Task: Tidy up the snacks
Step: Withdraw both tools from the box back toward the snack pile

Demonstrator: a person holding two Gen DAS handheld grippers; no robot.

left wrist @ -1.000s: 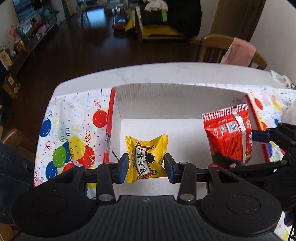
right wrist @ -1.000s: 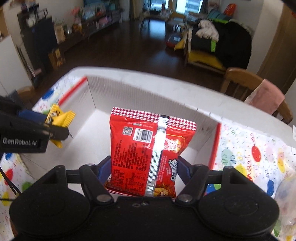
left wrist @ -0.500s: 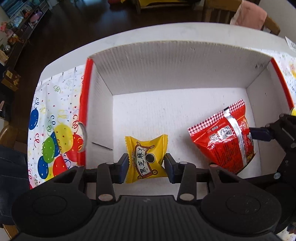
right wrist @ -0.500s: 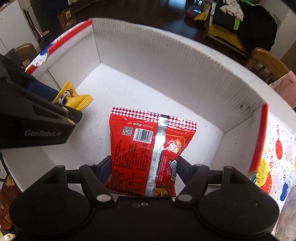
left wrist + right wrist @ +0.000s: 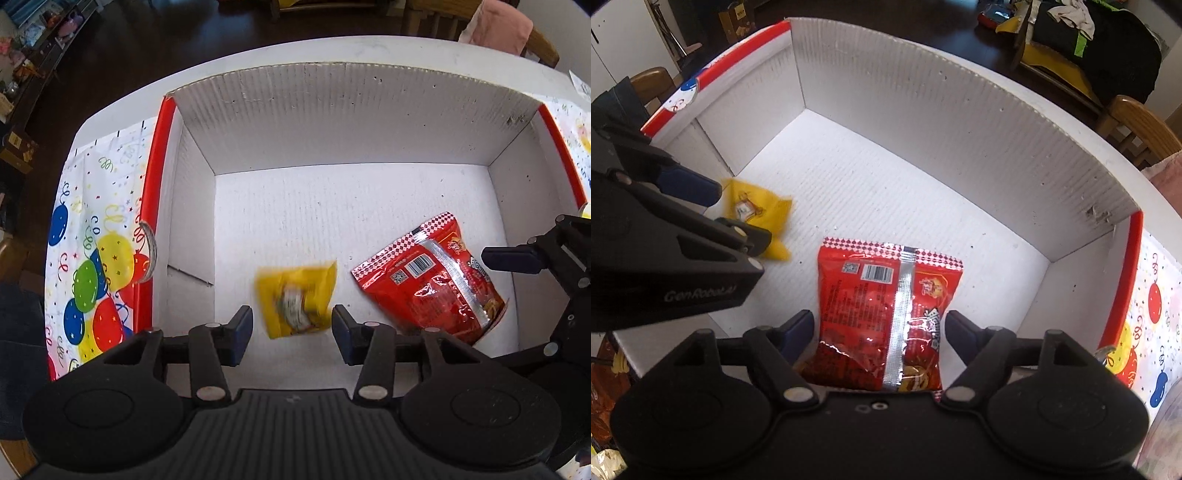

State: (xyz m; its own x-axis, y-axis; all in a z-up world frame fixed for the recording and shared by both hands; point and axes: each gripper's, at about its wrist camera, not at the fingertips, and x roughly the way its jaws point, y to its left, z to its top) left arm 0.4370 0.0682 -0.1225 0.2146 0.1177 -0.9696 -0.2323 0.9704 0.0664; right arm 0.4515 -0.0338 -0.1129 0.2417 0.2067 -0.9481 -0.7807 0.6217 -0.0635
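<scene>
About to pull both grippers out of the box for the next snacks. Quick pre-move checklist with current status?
1. Left gripper let go of the yellow packet: ok. Its jaws have just been opening, and there is a gap on both sides of the packet.
2. Yellow packet settled: cannot tell. It is motion-blurred.
3. Right gripper let go of the red bag: ok. Its jaws have just been opening and its pads are clear of the bag.
4. Red bag at rest on the floor of the white box: cannot tell.
5. Both snacks inside the box walls: ok.
6. Snacks apart, not overlapping: ok.
</scene>
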